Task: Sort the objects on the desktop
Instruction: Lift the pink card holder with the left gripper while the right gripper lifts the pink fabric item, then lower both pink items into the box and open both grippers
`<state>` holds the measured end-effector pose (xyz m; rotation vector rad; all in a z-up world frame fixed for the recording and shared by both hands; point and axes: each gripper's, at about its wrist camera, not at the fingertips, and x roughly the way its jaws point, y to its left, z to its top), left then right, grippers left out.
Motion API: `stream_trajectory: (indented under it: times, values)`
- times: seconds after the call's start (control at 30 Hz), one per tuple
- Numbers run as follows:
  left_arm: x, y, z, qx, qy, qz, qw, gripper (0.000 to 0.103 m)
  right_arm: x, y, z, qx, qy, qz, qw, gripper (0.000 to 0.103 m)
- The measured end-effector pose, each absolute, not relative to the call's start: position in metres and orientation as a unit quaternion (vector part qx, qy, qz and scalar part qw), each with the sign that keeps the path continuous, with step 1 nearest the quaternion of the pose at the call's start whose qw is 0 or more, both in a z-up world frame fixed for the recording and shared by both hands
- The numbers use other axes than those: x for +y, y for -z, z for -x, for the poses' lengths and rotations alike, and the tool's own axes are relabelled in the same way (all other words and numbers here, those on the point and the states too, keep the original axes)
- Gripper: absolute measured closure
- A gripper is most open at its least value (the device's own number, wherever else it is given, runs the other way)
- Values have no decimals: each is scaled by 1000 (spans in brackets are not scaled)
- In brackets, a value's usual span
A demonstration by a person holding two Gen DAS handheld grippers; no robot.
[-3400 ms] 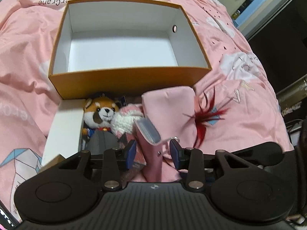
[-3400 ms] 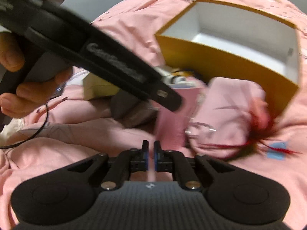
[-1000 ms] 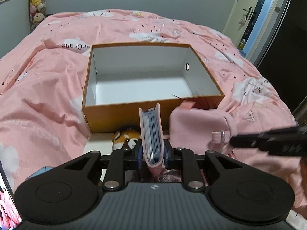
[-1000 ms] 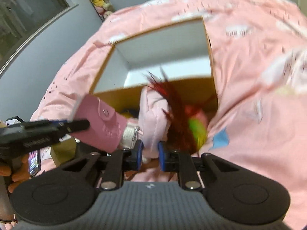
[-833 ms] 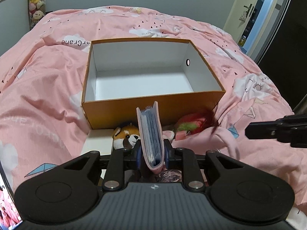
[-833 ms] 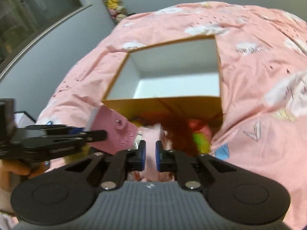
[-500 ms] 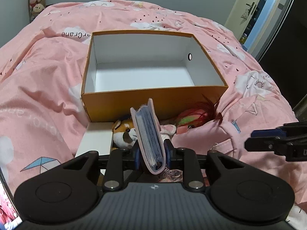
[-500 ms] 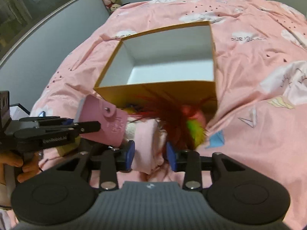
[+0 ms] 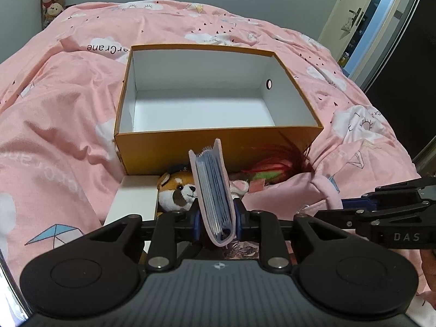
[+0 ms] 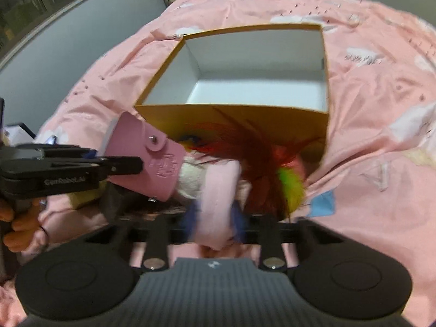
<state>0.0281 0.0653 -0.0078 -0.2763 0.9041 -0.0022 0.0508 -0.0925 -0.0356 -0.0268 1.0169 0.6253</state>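
The pink card holder (image 9: pixel 214 190) stands nearly upright, leaning a little toward eleven o'clock, clamped low down between the pads of the left gripper (image 9: pixel 216 219); its blue sleeves fan open at the top. In the right wrist view the same holder sits at nine o'clock, its snap tab showing. The right gripper (image 10: pixel 215 224) has a fold of pink cloth (image 10: pixel 218 204) between its blue pads; its jaws have just been closing and now look pressed on the fabric, though that view is blurred with motion. In the left wrist view, this gripper reaches in from three o'clock.

Just beyond the card holder, at twelve o'clock, lies the rest of the pile: a red panda plush (image 9: pixel 177 190) at about eleven, beside a white box lid (image 9: pixel 133 199), and a red and green feather toy (image 9: pixel 269 167) at about one o'clock. All of these rest against the near wall of the orange box (image 9: pixel 218 144), which sits on the pink duvet (image 9: pixel 54 125).

As a judgement, the sorting has scarcely begun: the box's white interior shows nothing inside it. The card holder is lifted but not yet carried over the rim, and the plush, feather toy and cloth are all outside the box.
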Motion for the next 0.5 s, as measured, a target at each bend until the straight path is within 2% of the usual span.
stream_trajectory:
  times: [0.17,0.5]
  values:
    - [63,-7,-24,421,8,126,898,81,-96,15,-42,458,-311,13,832,81]
    - [76,-74,-16,363,18,110,925,81,-93,-56,-40,407,-385,-29,828,81]
